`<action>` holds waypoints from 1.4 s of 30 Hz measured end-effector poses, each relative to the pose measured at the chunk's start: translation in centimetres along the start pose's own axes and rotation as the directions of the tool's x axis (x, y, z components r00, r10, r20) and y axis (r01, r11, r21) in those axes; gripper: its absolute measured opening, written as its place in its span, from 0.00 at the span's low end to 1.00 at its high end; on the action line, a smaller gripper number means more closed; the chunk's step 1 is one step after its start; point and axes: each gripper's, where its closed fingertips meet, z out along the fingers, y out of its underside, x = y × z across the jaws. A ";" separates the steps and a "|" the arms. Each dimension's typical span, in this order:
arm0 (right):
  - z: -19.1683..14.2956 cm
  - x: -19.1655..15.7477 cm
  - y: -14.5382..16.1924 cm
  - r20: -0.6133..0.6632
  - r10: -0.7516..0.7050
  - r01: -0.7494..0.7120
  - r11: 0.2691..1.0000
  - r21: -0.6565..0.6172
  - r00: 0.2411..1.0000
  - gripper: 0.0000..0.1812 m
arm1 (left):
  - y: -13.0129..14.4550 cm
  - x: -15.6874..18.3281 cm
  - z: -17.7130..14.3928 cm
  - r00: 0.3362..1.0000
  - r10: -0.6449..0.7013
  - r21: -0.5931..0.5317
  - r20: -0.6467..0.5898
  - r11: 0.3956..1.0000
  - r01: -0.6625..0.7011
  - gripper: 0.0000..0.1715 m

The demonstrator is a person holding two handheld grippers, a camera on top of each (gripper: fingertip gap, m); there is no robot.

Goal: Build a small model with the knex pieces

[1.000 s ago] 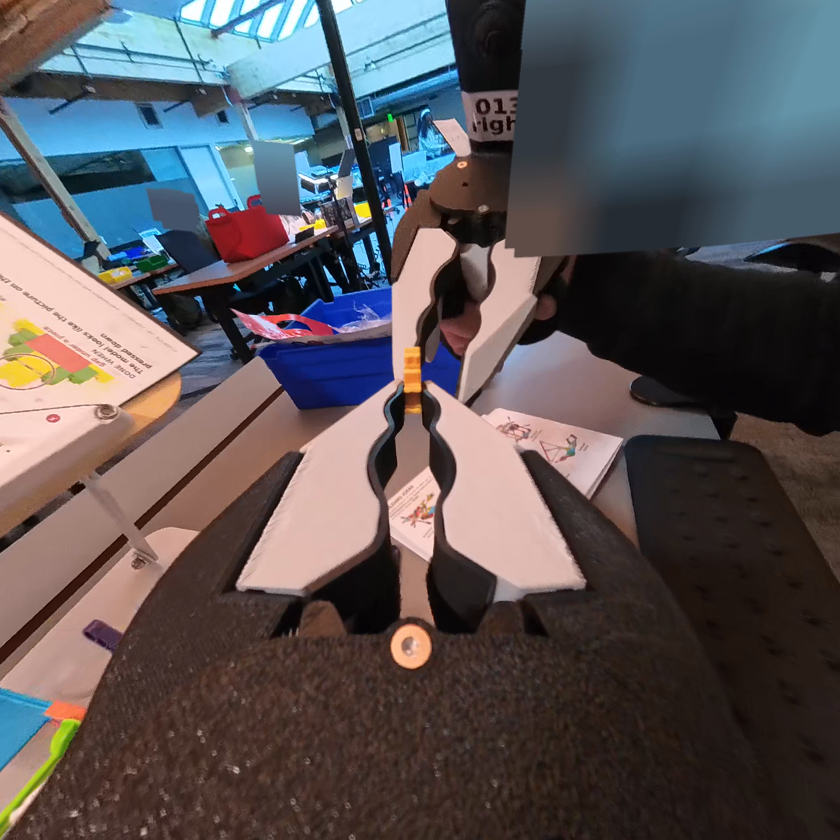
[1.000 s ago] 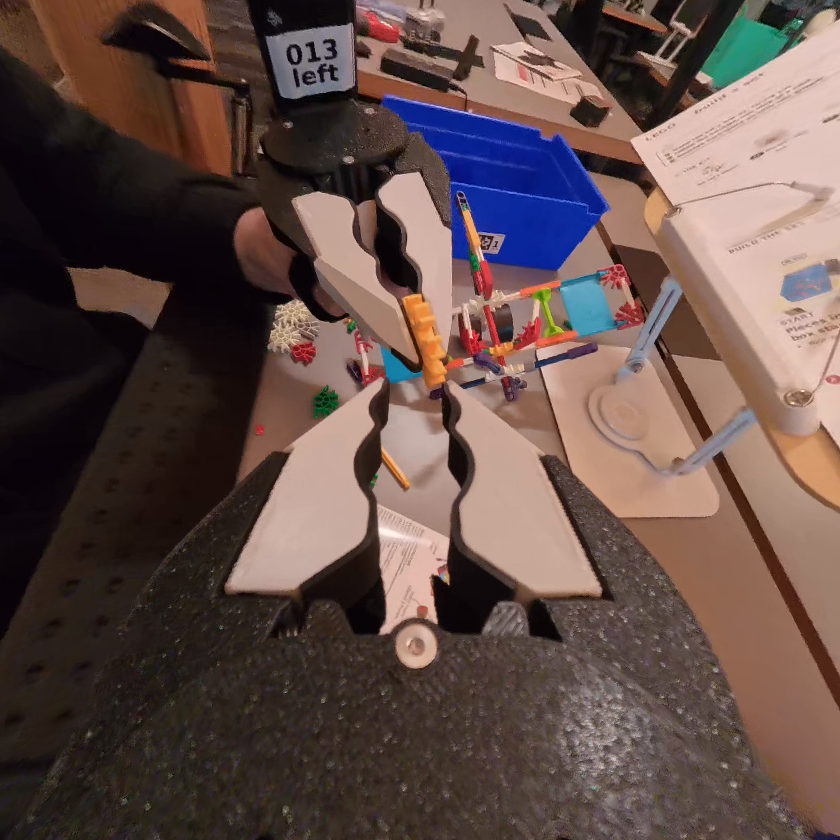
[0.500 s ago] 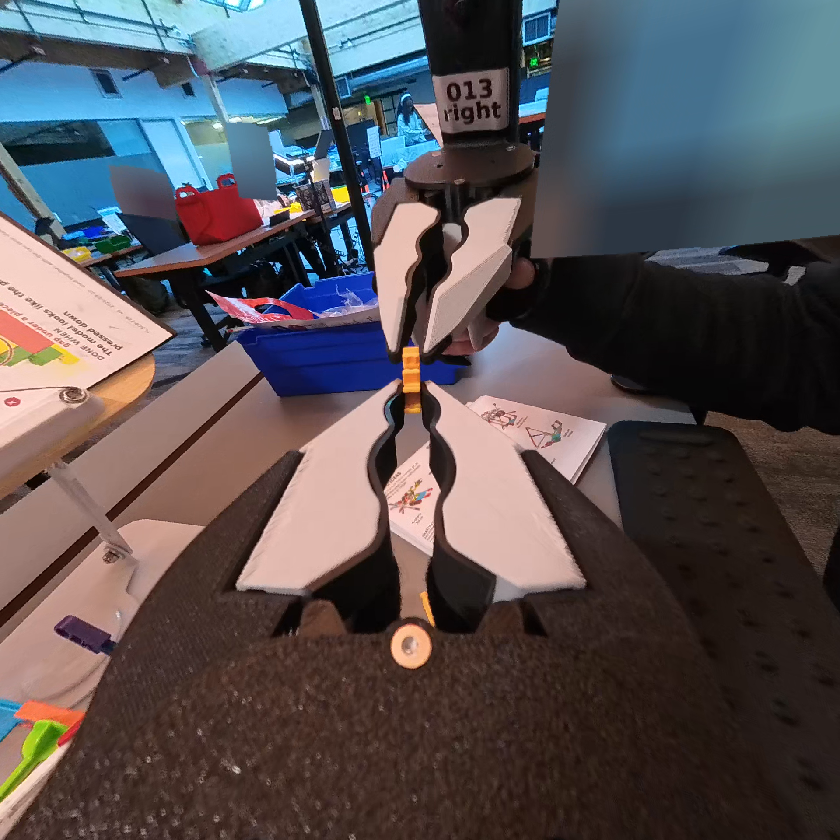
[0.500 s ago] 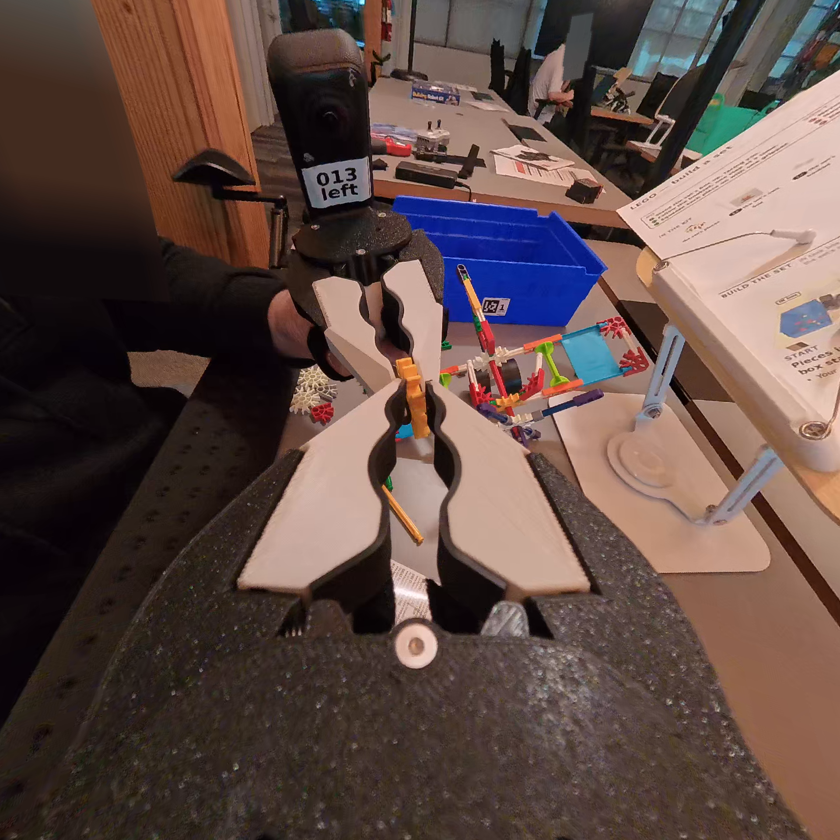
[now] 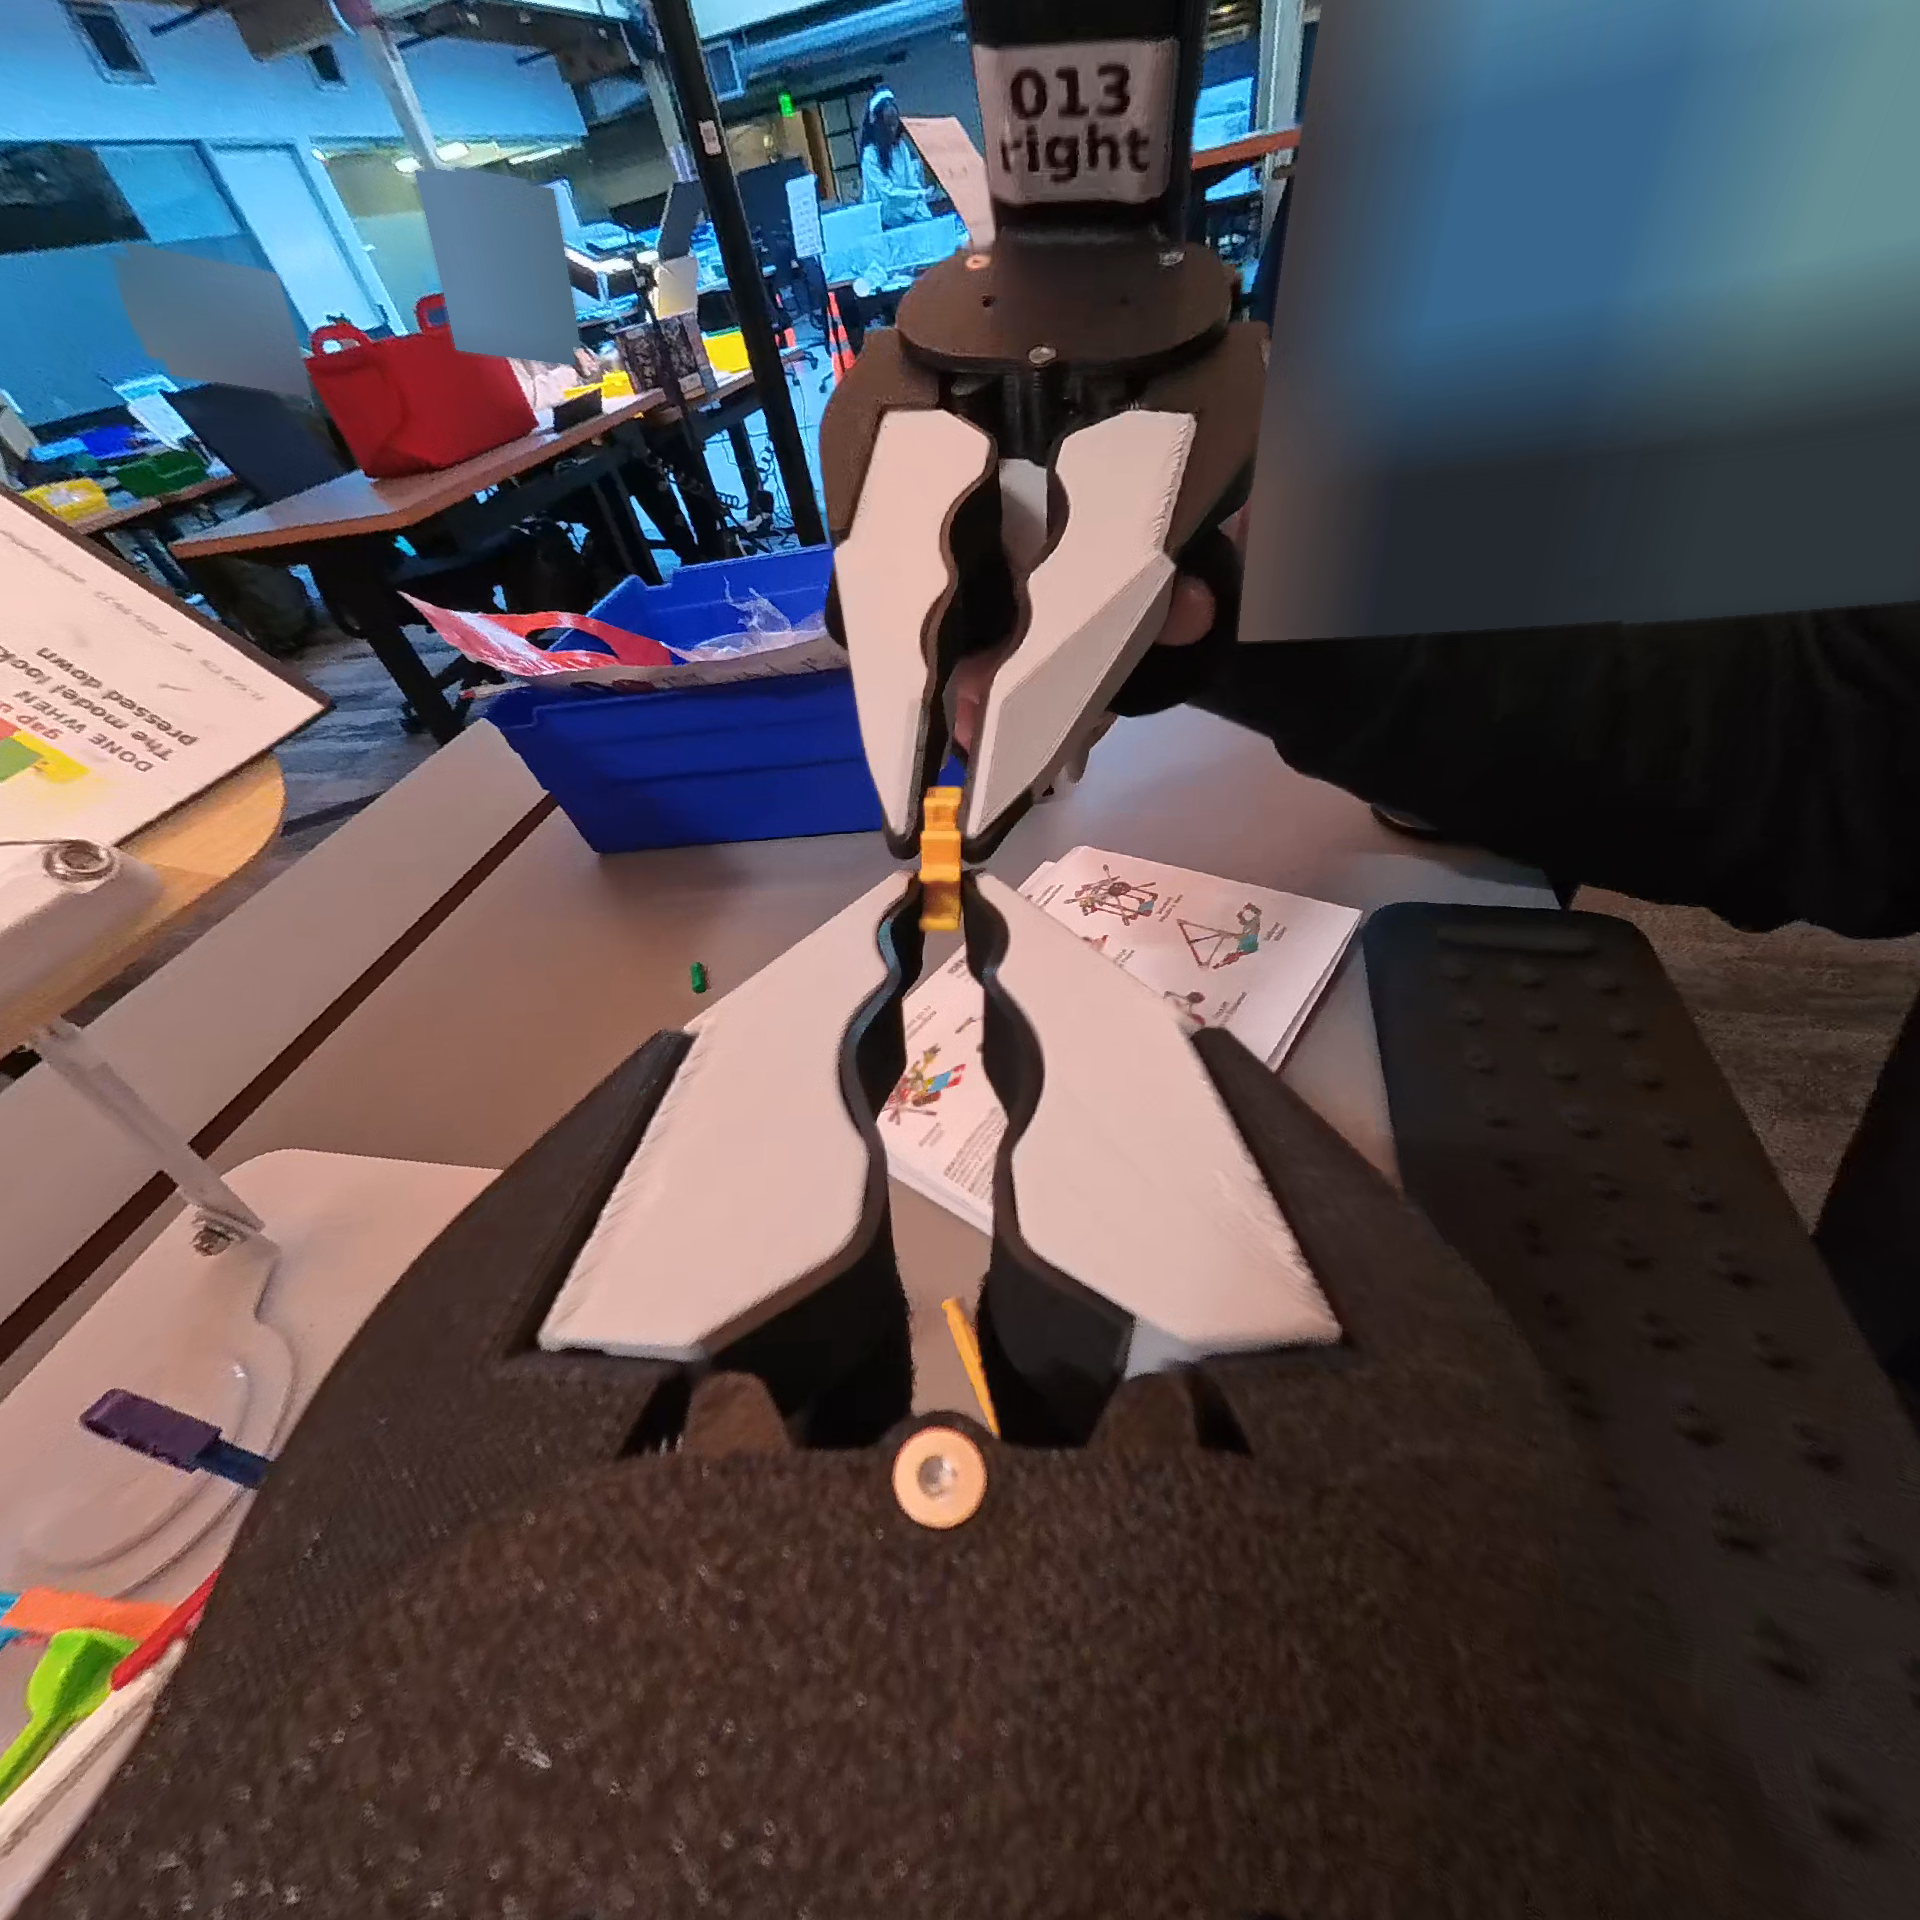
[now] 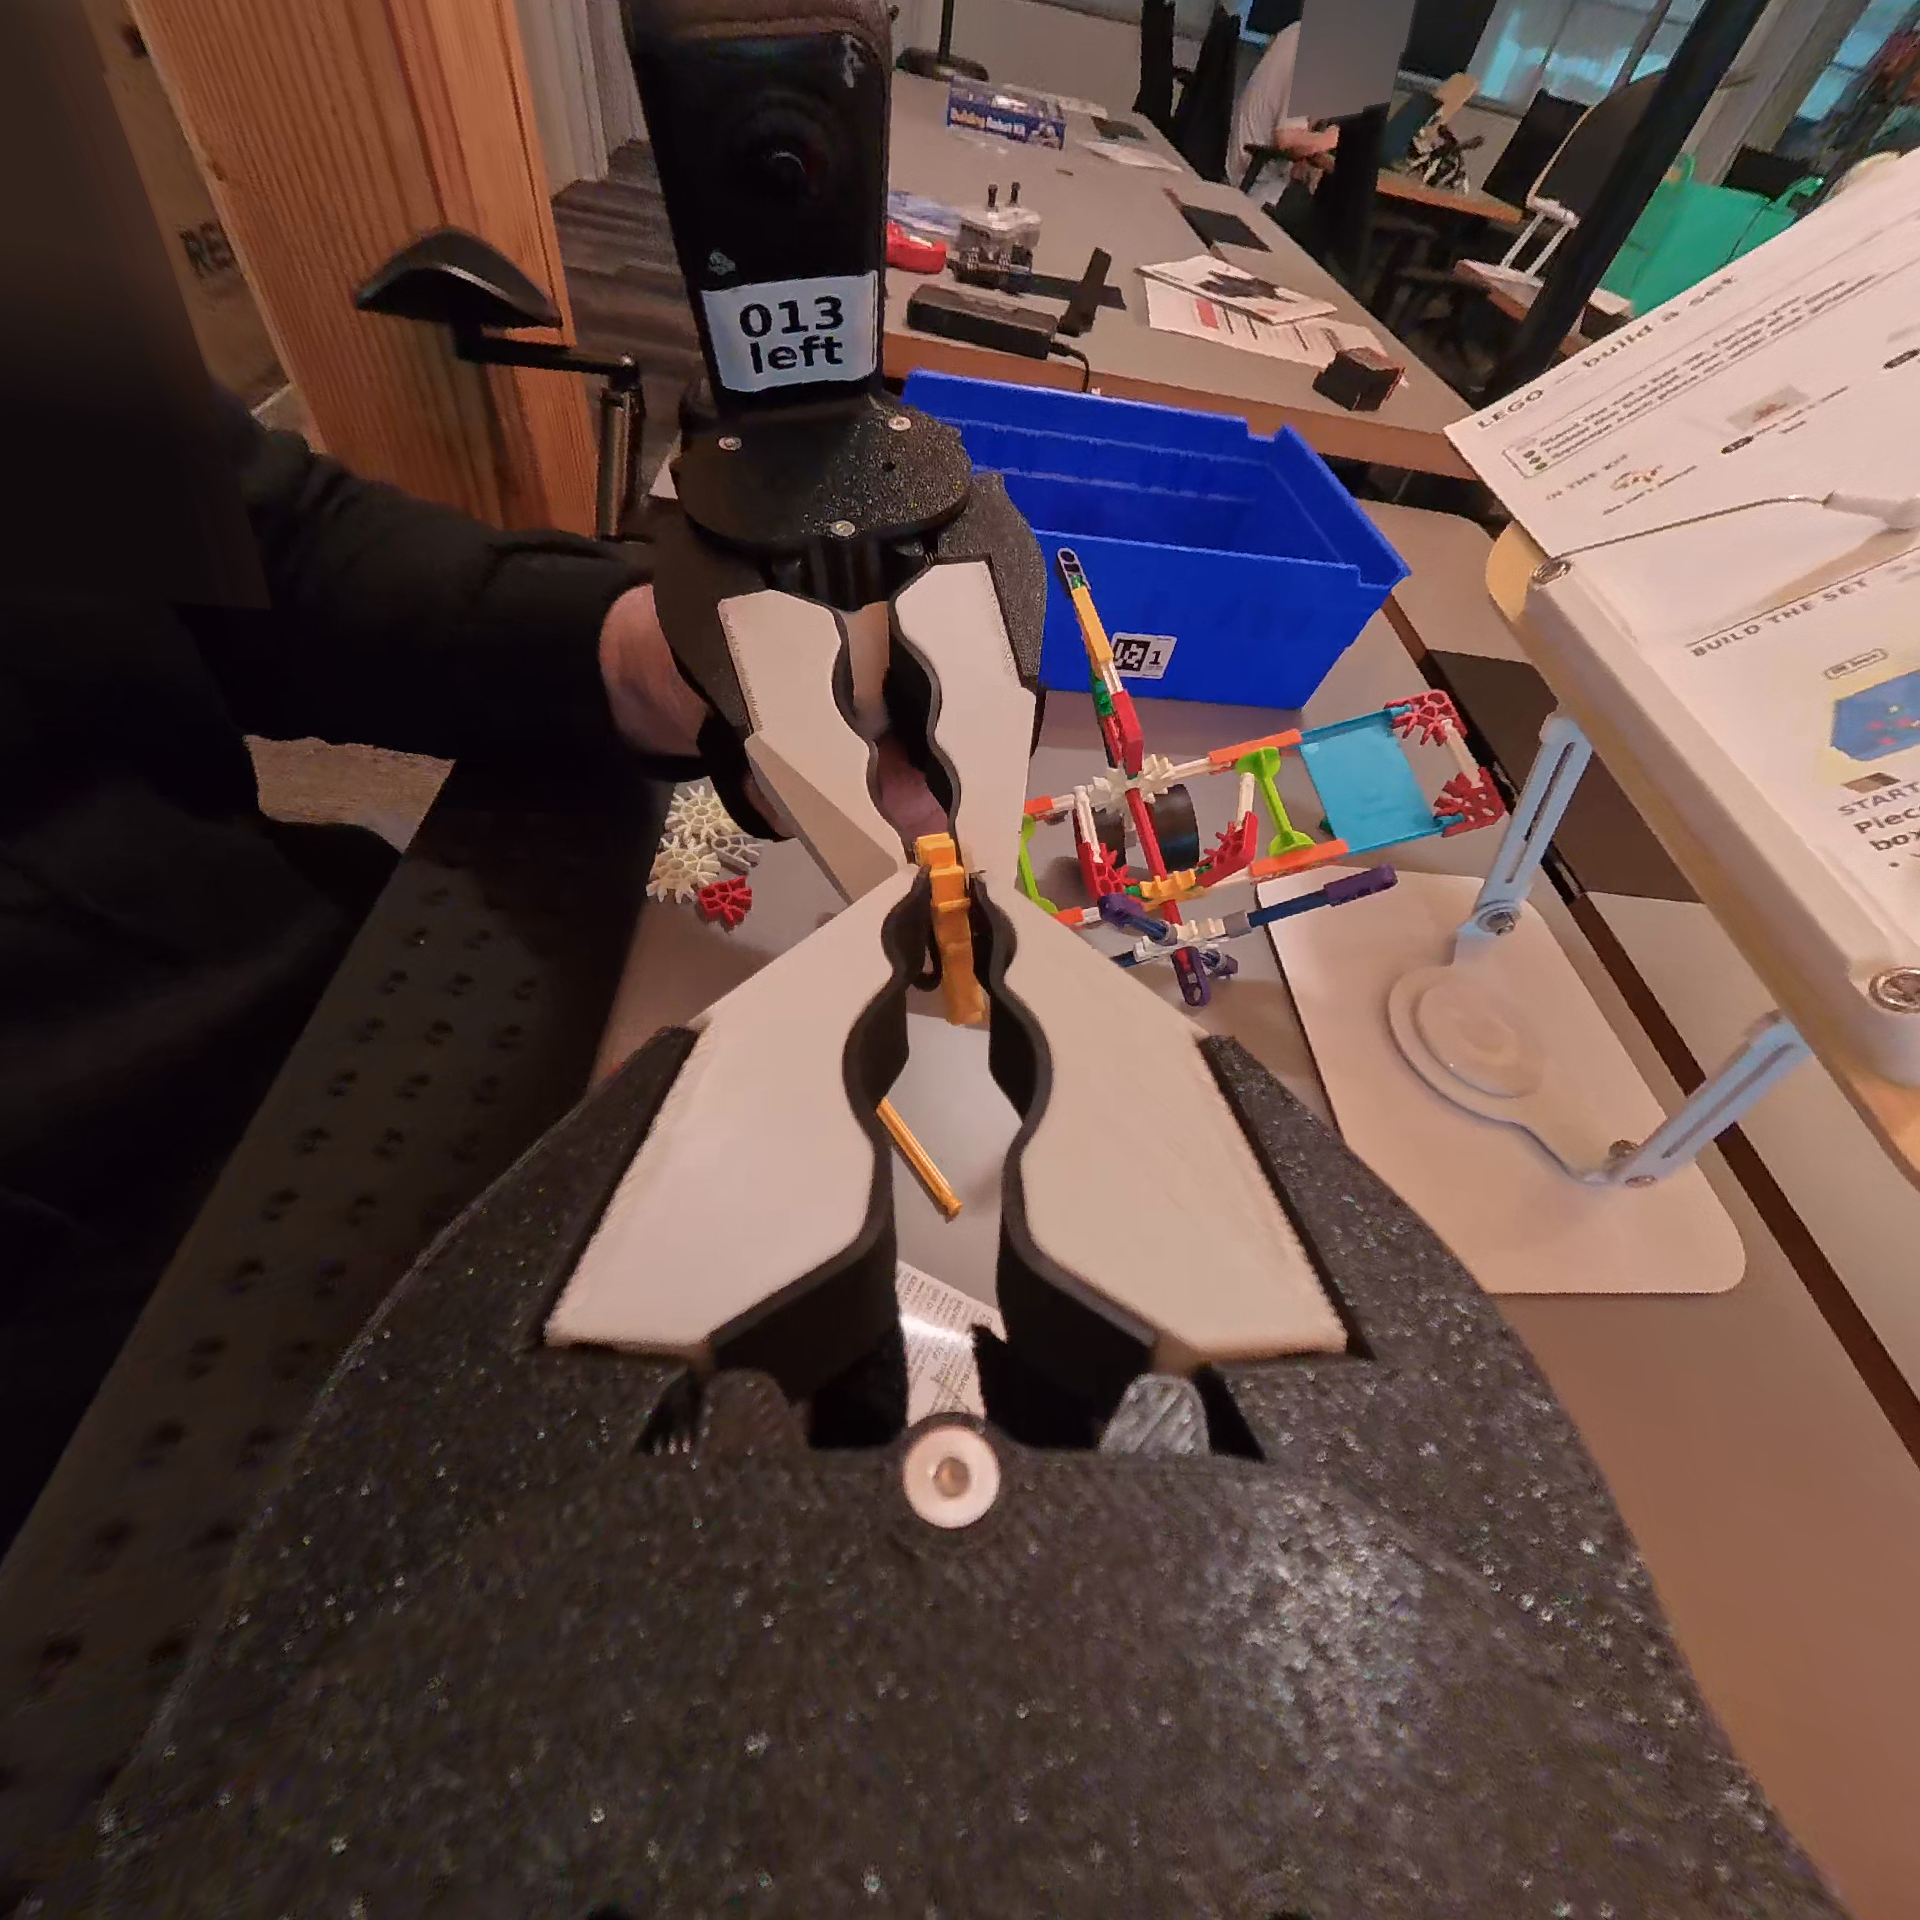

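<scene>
A small yellow toothed connector piece hangs in the air between both grippers, which face each other tip to tip. My left gripper is shut on its near end. The right gripper comes down from above and is shut on its far end. In the right wrist view my right gripper pinches the same yellow piece, and the left gripper grips its upper end. A person's hands in dark sleeves hold both grippers above the grey table.
A rod-and-connector model stands on the table before a blue bin. A yellow rod and a booklet lie under the grippers. An instruction board on a stand is right. White and red connectors lie left by a black perforated pad. My left and right fingertips are right by each other. From either gripper's tips it is about 20 centimeters to the rod-and-connector model.
My right gripper was open a second ago. It has moved onto the yellow piece held by the left gripper and shut on it. Both grippers have tilted up to face each other.
</scene>
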 end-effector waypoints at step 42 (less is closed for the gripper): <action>4.4 1.2 10.9 0.035 0.044 -0.025 0.908 -0.417 0.998 0.03 | 14.2 -1.7 -5.9 0.979 0.180 -0.638 0.093 0.765 -0.080 0.16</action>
